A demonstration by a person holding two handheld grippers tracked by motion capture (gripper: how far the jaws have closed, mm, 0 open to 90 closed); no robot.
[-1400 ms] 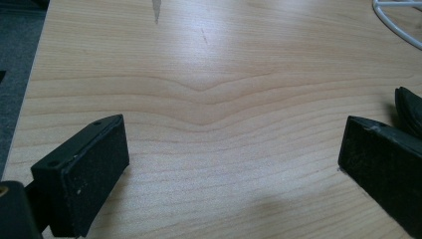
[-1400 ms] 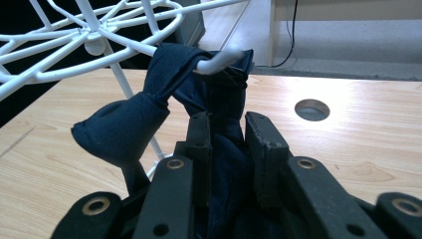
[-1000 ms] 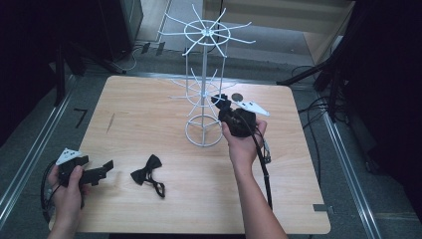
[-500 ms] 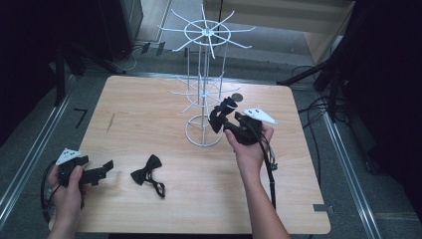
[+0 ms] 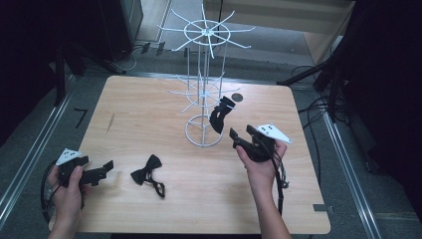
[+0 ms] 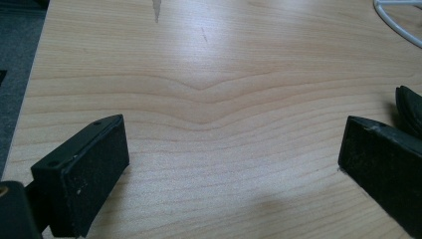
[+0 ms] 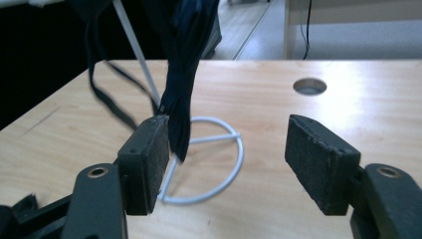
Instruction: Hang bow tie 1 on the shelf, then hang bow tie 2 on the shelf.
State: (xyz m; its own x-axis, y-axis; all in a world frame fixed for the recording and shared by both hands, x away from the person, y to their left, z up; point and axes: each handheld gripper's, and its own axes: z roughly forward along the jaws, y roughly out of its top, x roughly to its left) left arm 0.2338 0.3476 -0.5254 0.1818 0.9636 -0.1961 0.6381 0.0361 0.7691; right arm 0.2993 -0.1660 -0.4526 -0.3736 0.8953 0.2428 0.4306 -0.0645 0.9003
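Item 1. White wire carousel display rack [image 5: 205,107]: stands upper centre of the high view, on a ring base, with two tiers of radiating hook arms.

Item 2. Black fabric bow tie, hung [image 5: 219,114]: dangles from a lower arm of the rack, right of the centre pole, just above the ring base. In the right gripper view the same tie [image 7: 185,74] hangs down at upper left, its tip in front of the left jaw's inner face; contact cannot be judged.

Item 3. Black fabric bow tie, loose [image 5: 148,173]: lies flat on the light wooden table [image 5: 149,104], lower left of centre in the high view, strap trailing to its lower right.

Item 4. Right gripper [image 5: 240,139]: right of centre in the high view, just below and right of the hung tie. Jaws spread, having just been opening; nothing pinched between them.

Item 5. Left gripper [image 5: 105,168]: lower left of the high view, low over the table, pointing at the loose tie. Jaws spread wide over bare wood in the left gripper view; a dark edge at that frame's right margin is probably the loose tie.

Step in hand, as judged: one tie has been released onto the rack, and the right gripper stands clear of it.

Next move, as judged: pick up the loose tie. That calls for a low, level approach and a pinch at the knot or strap, so the loop stays free for a hook arm.
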